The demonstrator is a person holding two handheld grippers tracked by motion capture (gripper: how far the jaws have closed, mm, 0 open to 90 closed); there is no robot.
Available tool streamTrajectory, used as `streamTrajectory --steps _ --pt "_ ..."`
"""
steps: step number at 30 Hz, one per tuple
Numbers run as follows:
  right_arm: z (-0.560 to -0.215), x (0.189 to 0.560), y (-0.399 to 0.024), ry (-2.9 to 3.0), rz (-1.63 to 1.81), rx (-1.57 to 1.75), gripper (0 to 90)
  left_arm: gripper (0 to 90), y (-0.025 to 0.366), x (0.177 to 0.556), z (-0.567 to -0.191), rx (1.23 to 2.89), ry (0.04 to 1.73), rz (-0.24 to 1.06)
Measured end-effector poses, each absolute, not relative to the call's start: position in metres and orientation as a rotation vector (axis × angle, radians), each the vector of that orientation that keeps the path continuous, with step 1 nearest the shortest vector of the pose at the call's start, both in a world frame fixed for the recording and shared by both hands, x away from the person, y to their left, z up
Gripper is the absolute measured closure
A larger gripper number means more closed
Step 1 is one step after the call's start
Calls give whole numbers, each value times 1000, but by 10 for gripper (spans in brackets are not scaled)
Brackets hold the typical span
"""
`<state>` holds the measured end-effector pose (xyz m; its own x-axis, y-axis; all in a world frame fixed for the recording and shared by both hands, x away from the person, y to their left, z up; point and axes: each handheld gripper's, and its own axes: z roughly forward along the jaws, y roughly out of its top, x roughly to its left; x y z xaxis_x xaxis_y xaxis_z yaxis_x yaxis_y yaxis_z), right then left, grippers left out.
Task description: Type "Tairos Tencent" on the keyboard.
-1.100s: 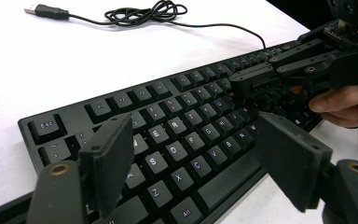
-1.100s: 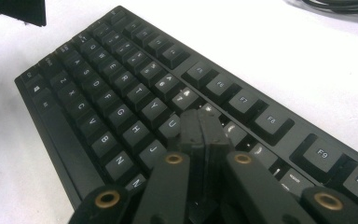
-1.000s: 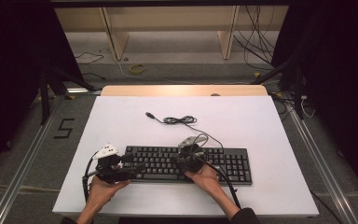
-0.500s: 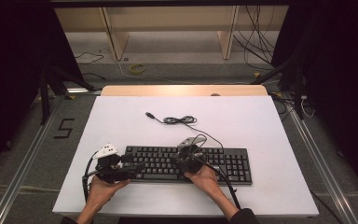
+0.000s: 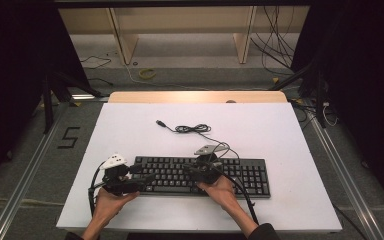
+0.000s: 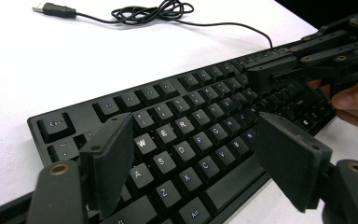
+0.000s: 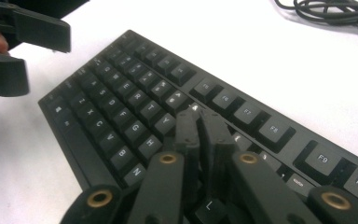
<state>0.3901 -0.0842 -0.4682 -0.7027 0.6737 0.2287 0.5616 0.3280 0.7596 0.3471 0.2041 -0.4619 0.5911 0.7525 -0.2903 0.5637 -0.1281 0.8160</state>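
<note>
A black keyboard (image 5: 240, 175) lies near the front of the white table (image 5: 280, 135). Its cable (image 5: 192, 128) is coiled behind it and ends in a loose USB plug (image 5: 161, 123). My left gripper (image 5: 145, 176) hovers over the keyboard's left end. Its jaws stand wide open above the letter keys (image 6: 186, 126), with nothing between them. My right gripper (image 5: 187, 169) points left over the middle keys. Its jaws (image 7: 198, 116) are almost together and have just been opening slightly; nothing is between them, and their tips sit just above the keys (image 7: 135, 93).
A wooden strip (image 5: 195, 96) runs along the table's far edge. Beyond it are shelf legs and loose cables on the floor. Bare white tabletop lies behind and to the right of the keyboard. In the left gripper view the right gripper (image 6: 270, 74) reaches in from the right.
Both hands stay over the keyboard in nearly the same places. No other difference is visible.
</note>
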Motion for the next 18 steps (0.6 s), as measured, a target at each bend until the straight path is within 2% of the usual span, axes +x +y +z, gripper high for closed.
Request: streamTrajectory --steps 5,12,18 --pt "-465 388 -86 2451 1337 1142 800 285 204 348 -462 1811 1069 232" --pt "-461 385 -88 2458 1378 1112 638 289 203 349 -461 1816 1062 226" --pt "-456 381 -90 2465 1396 1090 567 301 202 351 -461 1813 1059 221"
